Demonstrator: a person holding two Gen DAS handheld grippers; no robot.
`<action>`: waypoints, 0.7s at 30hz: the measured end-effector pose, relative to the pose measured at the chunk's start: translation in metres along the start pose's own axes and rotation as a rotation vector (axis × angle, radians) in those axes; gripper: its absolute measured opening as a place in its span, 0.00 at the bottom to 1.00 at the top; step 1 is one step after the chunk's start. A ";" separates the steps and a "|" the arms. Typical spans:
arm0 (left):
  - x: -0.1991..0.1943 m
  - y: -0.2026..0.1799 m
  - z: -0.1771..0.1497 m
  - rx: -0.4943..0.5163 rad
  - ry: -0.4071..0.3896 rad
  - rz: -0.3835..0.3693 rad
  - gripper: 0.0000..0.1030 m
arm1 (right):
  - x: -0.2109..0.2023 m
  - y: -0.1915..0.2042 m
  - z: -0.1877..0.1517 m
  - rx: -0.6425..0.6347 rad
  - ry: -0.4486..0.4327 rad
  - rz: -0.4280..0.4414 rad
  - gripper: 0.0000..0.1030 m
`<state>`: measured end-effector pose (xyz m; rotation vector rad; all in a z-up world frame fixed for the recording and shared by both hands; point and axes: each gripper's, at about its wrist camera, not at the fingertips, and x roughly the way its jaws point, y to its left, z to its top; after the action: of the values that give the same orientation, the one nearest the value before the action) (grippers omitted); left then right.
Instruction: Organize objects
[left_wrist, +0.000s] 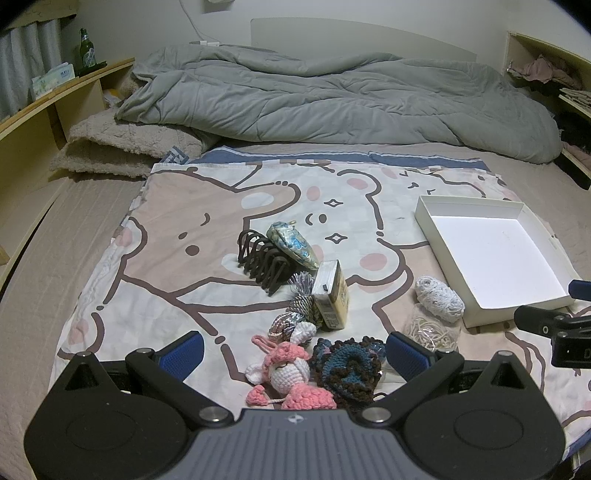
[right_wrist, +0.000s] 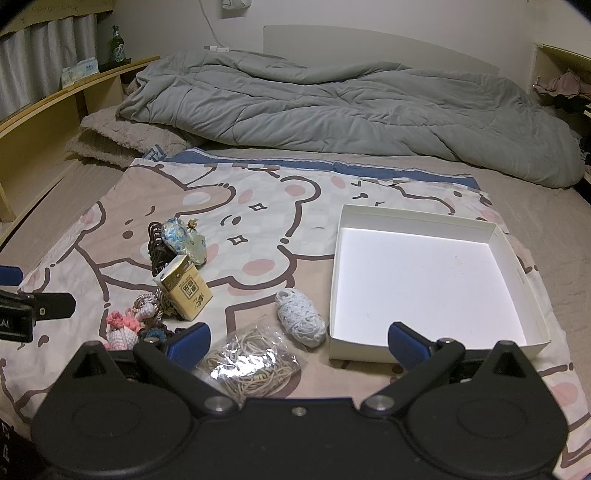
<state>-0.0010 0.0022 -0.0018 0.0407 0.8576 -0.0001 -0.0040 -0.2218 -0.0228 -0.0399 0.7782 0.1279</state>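
Left gripper (left_wrist: 294, 353) spread, our crochet doll (left_wrist: 286, 373) lies between its fingers; right gripper (right_wrist: 298, 341) spread, white box (right_wrist: 424, 280) just ahead.

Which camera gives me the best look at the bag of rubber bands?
The right wrist view: the bag of rubber bands lies whole and close, between the open right gripper fingers. In the left wrist view the bag is small, off to the right, partly behind a fingertip.
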 end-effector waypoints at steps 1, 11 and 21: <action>0.000 0.000 0.000 0.000 0.000 -0.001 1.00 | 0.000 0.000 0.000 0.000 0.000 0.000 1.00; 0.000 -0.001 0.000 -0.002 0.001 -0.003 1.00 | 0.000 0.000 0.000 -0.001 0.001 0.000 1.00; -0.002 -0.001 0.001 -0.005 -0.001 -0.001 1.00 | 0.001 0.000 -0.001 -0.004 0.003 0.000 1.00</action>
<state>-0.0013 0.0006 0.0005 0.0358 0.8565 0.0014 -0.0040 -0.2214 -0.0247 -0.0442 0.7805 0.1299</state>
